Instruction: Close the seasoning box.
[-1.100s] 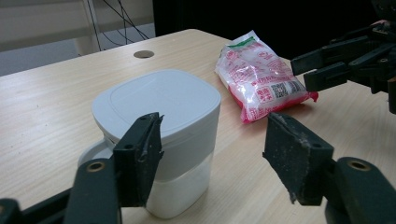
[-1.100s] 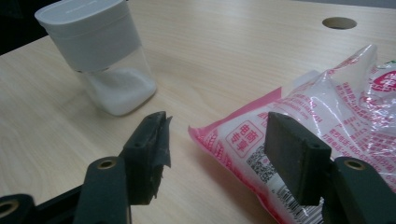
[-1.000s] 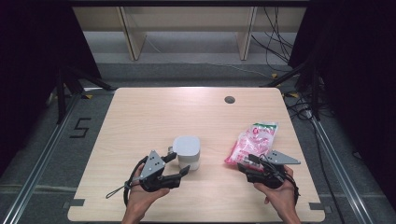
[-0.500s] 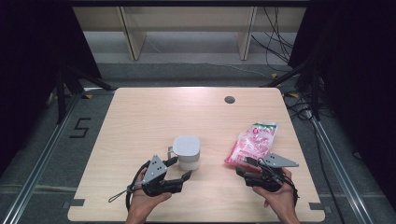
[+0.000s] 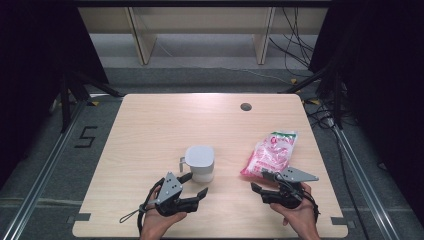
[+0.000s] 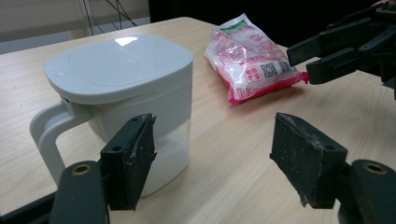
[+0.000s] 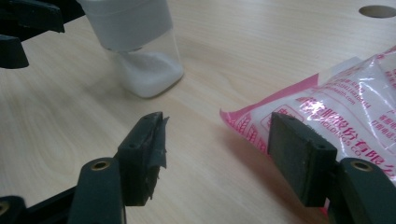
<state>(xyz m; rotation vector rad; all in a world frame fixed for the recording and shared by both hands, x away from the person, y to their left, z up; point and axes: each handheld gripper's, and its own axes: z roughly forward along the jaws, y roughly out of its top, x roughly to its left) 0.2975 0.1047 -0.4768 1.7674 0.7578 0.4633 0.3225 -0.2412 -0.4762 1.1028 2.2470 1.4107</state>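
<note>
High view: the white lidded plastic jug [image 5: 200, 162] and pink-printed plastic bag [image 5: 270, 152] are untouched. The left gripper [image 5: 194, 186], jaws just opening, and right gripper [image 5: 259, 181] are spread wide, nothing grasped; all handling remains.

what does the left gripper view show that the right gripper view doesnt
Left gripper view: the jug's white lid and its handle, plus the whole pink bag lying flat beyond it.

Right gripper view: a round hole in the table at the far edge, and the bag's near corner up close by its own right pad.

Both: the jug with white powder at its bottom, the bag, the wooden tabletop, and each view's own two black jaws standing apart with nothing between them: left gripper, right gripper.
</note>
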